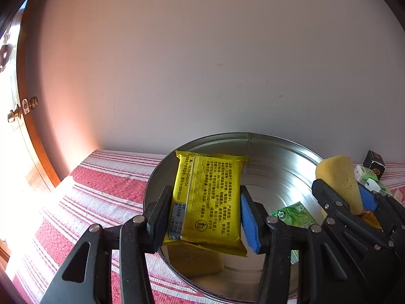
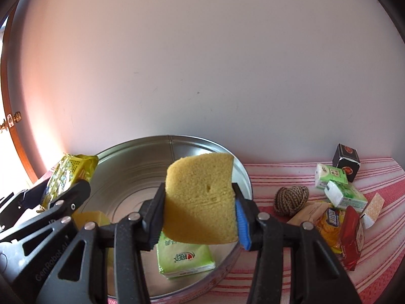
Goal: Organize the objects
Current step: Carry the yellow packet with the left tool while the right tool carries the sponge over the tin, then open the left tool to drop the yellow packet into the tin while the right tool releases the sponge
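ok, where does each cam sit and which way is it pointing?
Left wrist: on the left gripper, facing the wall over the round metal tin; its jaws clamp a yellow printed snack packet, and the right gripper shows at the right edge.
Right wrist: on the right gripper, same heading; its jaws clamp a yellow sponge, and the left gripper shows on the left.
Shared: the tin, both held items, the green tissue pack inside it, and the red striped cloth.
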### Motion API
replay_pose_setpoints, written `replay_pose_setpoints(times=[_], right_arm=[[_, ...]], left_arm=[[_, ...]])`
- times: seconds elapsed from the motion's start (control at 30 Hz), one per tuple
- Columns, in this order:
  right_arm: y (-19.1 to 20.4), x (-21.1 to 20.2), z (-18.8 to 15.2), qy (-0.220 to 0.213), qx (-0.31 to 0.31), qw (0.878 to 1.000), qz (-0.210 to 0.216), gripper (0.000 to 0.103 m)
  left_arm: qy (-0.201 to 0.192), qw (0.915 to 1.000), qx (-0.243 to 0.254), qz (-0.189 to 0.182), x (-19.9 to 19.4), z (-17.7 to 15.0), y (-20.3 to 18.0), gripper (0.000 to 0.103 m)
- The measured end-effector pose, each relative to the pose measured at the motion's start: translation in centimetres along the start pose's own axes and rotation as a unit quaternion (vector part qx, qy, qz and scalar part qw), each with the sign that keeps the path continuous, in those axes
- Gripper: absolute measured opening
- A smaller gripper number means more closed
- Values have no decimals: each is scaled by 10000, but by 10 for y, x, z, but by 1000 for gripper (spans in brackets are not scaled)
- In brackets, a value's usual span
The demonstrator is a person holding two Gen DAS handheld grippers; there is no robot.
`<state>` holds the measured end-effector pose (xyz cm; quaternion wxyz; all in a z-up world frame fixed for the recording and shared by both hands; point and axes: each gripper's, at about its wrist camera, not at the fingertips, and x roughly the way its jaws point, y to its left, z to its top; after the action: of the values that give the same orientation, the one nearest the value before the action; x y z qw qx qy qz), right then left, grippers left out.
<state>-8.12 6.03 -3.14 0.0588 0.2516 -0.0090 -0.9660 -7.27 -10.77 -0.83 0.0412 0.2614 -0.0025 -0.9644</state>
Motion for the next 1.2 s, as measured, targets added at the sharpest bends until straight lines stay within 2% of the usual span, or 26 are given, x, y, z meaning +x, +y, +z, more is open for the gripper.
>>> replay_pose_setpoints(times=[0.47, 1.2], right_arm=[[-4, 20, -4, 172, -182, 9997, 25, 48], [5, 19, 0, 331, -372, 9985, 248, 50]], left_arm=[[166, 9998, 25, 99, 16, -1, 1, 53], [244, 9996, 58, 148, 14, -6, -4, 53]])
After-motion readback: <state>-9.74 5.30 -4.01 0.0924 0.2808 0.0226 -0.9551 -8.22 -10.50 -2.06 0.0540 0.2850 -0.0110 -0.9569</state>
